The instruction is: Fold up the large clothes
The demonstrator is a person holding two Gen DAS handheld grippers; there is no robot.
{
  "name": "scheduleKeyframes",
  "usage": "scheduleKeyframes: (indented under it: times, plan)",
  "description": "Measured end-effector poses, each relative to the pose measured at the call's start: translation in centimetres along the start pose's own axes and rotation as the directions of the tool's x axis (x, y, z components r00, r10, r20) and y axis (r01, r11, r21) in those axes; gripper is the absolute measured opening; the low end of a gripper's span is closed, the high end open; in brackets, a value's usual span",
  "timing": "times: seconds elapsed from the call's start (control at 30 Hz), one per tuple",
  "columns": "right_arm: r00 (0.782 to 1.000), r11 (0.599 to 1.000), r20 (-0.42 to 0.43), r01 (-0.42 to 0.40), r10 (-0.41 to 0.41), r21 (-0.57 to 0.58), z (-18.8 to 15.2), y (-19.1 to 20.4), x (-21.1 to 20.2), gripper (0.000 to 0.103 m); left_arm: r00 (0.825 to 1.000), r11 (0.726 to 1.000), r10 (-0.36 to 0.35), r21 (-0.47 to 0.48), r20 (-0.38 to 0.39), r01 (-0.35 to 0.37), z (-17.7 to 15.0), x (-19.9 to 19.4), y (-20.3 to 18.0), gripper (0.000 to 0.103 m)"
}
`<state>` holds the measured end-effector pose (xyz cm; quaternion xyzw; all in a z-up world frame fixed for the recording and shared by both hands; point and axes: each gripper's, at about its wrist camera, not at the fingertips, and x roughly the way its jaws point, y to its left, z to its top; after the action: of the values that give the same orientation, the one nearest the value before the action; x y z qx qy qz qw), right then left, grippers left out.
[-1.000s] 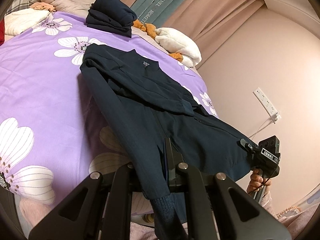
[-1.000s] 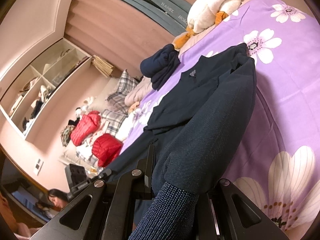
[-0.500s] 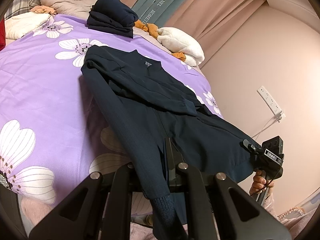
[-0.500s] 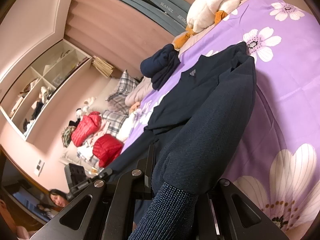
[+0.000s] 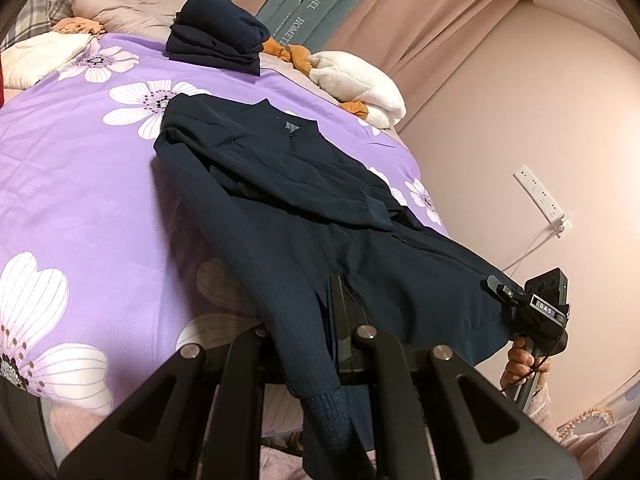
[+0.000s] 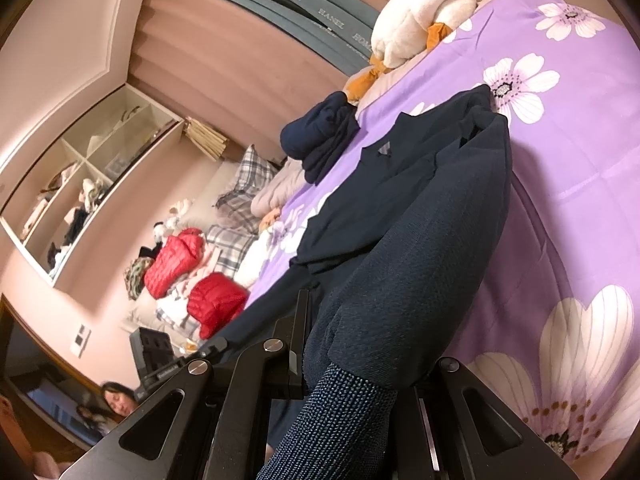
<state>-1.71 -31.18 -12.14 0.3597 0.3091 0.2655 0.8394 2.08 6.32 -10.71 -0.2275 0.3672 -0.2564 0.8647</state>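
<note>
Both grippers pinch the hem end of a navy jacket (image 5: 304, 208) over the purple floral bed (image 5: 80, 184).

The left gripper (image 5: 336, 320) has its jaws closed on the hem beside a sleeve whose ribbed cuff (image 5: 328, 412) hangs at lower centre; the right gripper (image 6: 304, 340) likewise grips the hem next to the other draped sleeve and cuff (image 6: 340, 416), probably so the lower half can be lifted evenly and folded toward the collar. The jacket lies front-up, collar toward the top of the frame, with a folded navy garment (image 5: 216, 40) beyond it. Readable writing: "HOME" and "HANEL" on the teal curtain band (image 5: 304, 16); "DAS" on the right gripper's body at the lower right of the left view.
</note>
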Motion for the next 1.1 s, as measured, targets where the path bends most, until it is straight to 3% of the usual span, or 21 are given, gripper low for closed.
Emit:
scheduleKeyframes:
  times: [1.1]
  plan:
    - [0.998,0.998,0.04,-0.056,0.057,-0.035,1.6,1.1,-0.1,0.013,0.999,0.998,-0.004,0.066,0.049,0.001,1.7,-1.2,-1.9,0.008]
